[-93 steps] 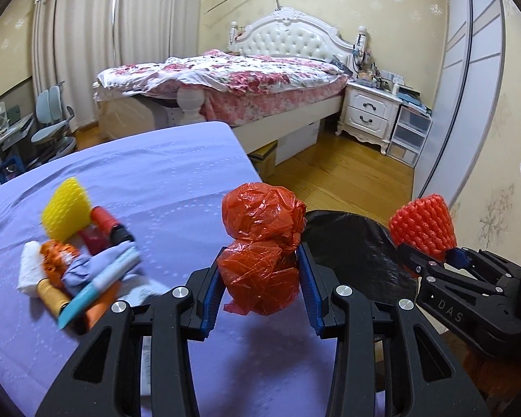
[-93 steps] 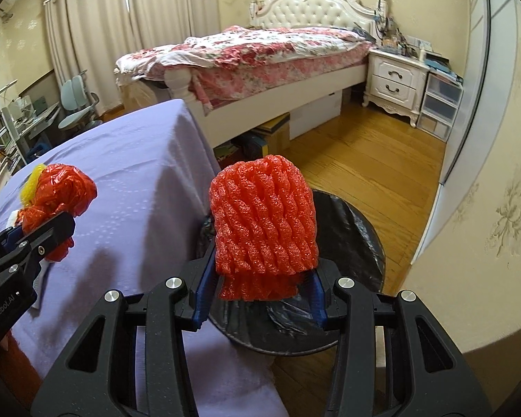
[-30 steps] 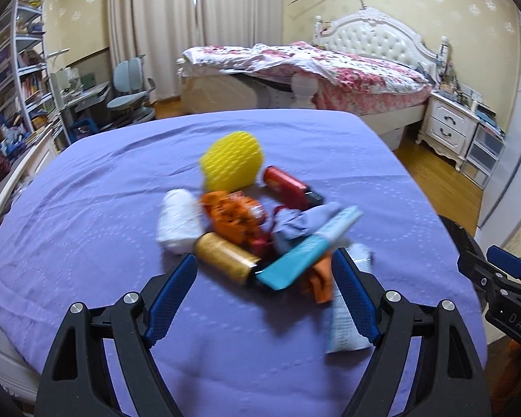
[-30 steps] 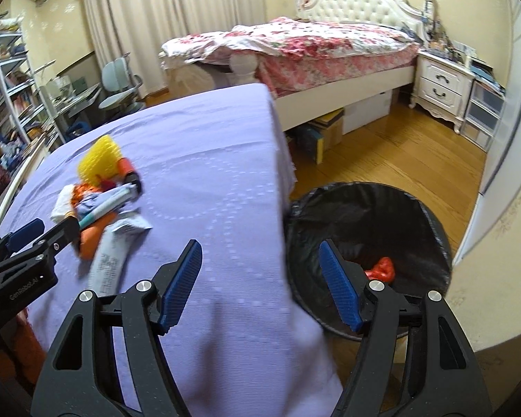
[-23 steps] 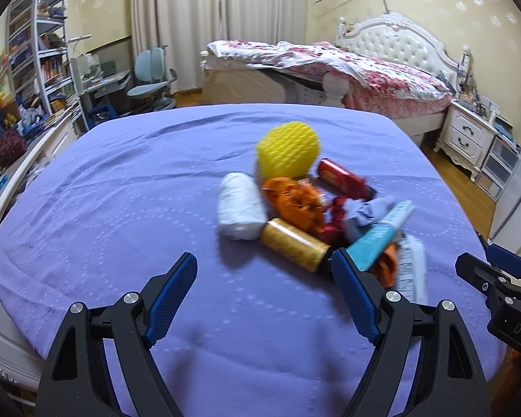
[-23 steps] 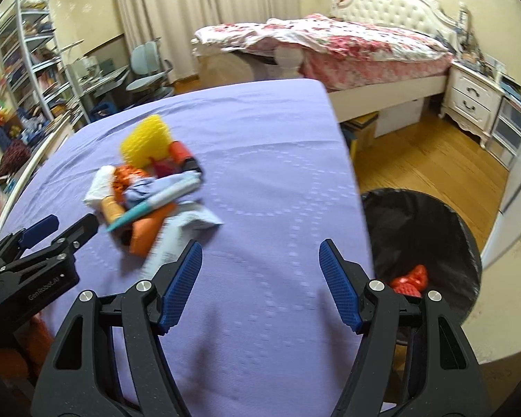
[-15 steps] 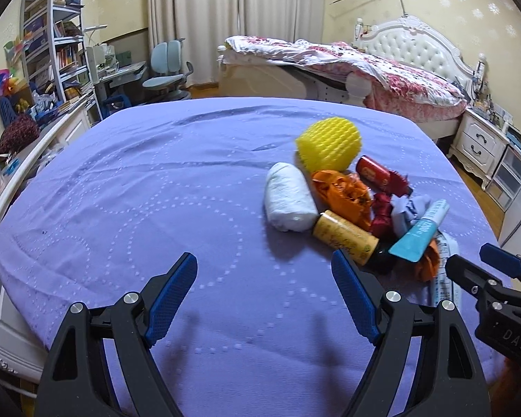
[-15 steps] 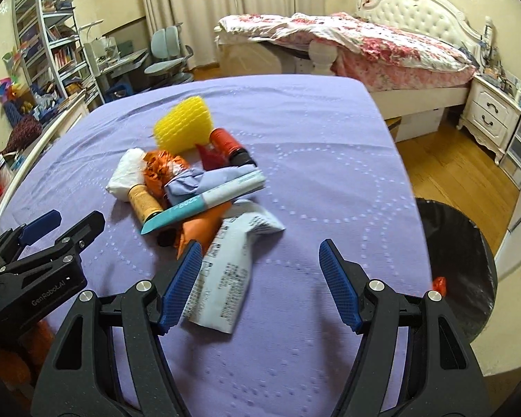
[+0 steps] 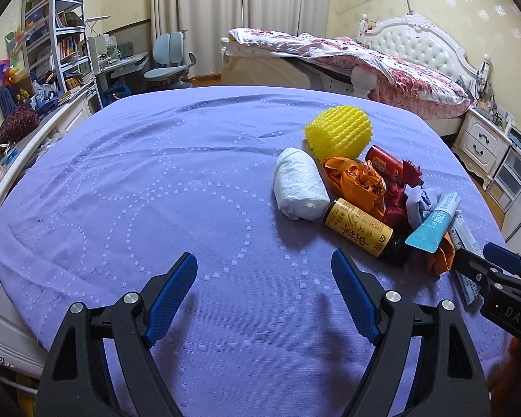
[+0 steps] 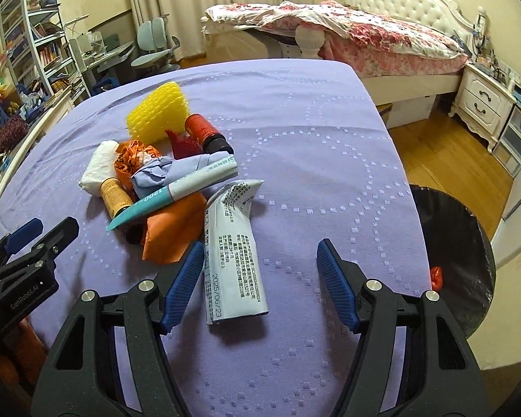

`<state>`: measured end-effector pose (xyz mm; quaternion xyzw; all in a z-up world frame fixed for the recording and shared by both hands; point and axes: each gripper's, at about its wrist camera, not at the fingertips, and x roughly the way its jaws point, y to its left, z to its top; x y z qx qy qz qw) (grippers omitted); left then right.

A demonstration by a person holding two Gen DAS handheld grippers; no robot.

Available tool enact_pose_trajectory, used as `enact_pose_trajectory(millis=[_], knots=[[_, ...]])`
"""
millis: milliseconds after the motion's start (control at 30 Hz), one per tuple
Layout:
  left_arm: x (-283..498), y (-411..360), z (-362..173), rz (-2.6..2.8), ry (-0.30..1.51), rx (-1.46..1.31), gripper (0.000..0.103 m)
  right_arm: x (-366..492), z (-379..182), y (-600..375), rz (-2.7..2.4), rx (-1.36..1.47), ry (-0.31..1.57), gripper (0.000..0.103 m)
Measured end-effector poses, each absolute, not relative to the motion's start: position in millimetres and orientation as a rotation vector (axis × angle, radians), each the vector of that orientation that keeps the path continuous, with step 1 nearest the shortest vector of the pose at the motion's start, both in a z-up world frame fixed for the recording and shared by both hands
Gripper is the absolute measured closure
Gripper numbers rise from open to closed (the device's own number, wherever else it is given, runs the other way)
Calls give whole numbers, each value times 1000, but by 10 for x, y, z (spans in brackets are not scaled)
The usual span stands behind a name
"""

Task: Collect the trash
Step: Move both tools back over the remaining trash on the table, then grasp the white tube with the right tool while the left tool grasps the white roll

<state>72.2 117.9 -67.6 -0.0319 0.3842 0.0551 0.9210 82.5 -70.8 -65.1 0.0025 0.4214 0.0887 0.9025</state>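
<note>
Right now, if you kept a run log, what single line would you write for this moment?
phase: reaching for more trash | left gripper: open, empty | right gripper: open, over white wrapper | trash pile: on purple table | bin: beside table

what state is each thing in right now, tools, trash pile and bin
left tool: open, empty
right tool: open, empty
white printed tube: flat on the purple cloth
teal tube: on top of pile
yellow foam net: on cloth
bin: open, red scrap inside

Home bedroom: bed [image 9: 382,59], nightstand [image 10: 482,104], bookshelf [image 9: 55,41].
</note>
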Motion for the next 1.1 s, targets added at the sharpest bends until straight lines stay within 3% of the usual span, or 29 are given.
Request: enact_pose_trajectory(millis=[100,333,1100], knots=[[713,1172,-682,112,792,-59,23,855,-665,-670,195,-12,871,39],[721,1192,-702,116,796,-57,23,913,-659,-676,224,-10,874,72],[976,1261,-656,113,839,-94,23,1190,-674,-950,179,16,864,72]])
